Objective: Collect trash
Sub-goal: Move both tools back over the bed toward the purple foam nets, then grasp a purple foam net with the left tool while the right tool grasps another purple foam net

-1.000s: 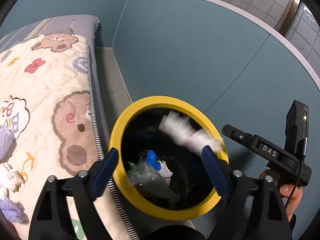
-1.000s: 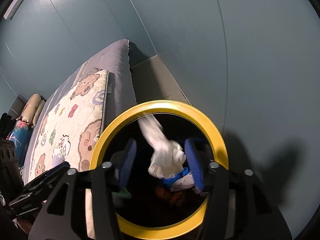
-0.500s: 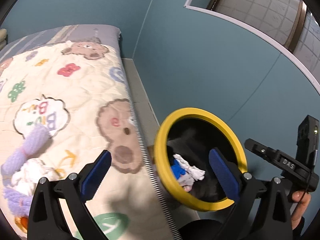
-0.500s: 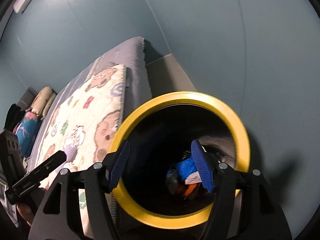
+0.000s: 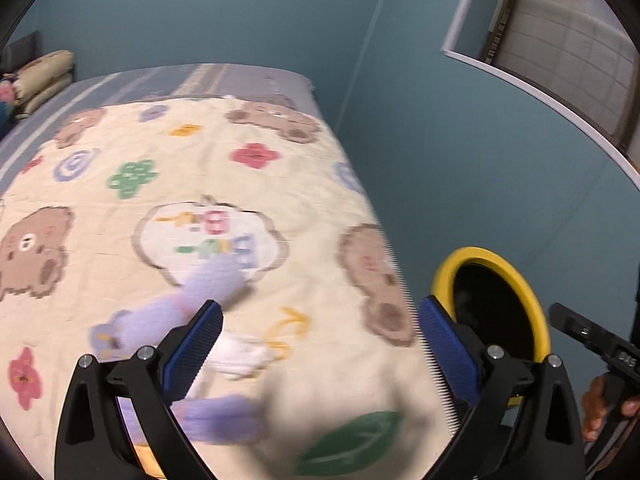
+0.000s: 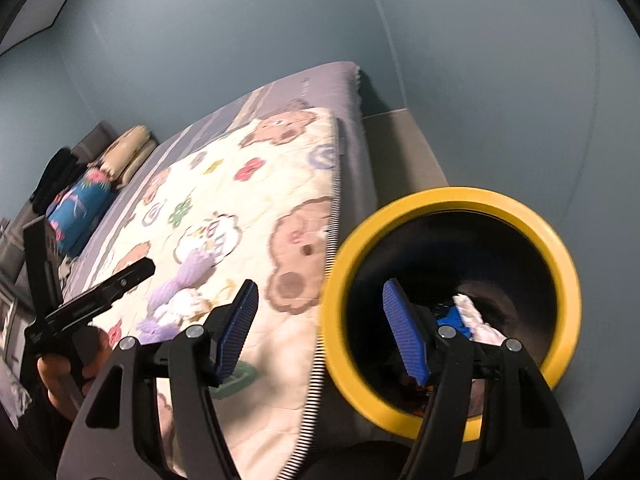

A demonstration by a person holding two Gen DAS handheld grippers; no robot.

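You're over a bed whose cream quilt (image 5: 248, 200) is printed with bears, flowers and a cloud patch, laid on a grey striped sheet (image 6: 288, 92). Folded beige bedding (image 6: 128, 152) and a blue patterned pillow (image 6: 80, 208) sit at your far end. Teal walls (image 5: 200, 12) all round; a white-framed opening (image 5: 560, 40) upper right.

Cream quilted bear-print bedspread (image 5: 256, 184): broad open surface, reachable from above. Only clutter there is a lilac-and-white soft bundle (image 5: 208, 320) near its front. Black yellow-rimmed round bin (image 6: 452, 300) stands tight against the bed edge, mouth unobstructed. Teal wall (image 6: 500, 80) close behind it.
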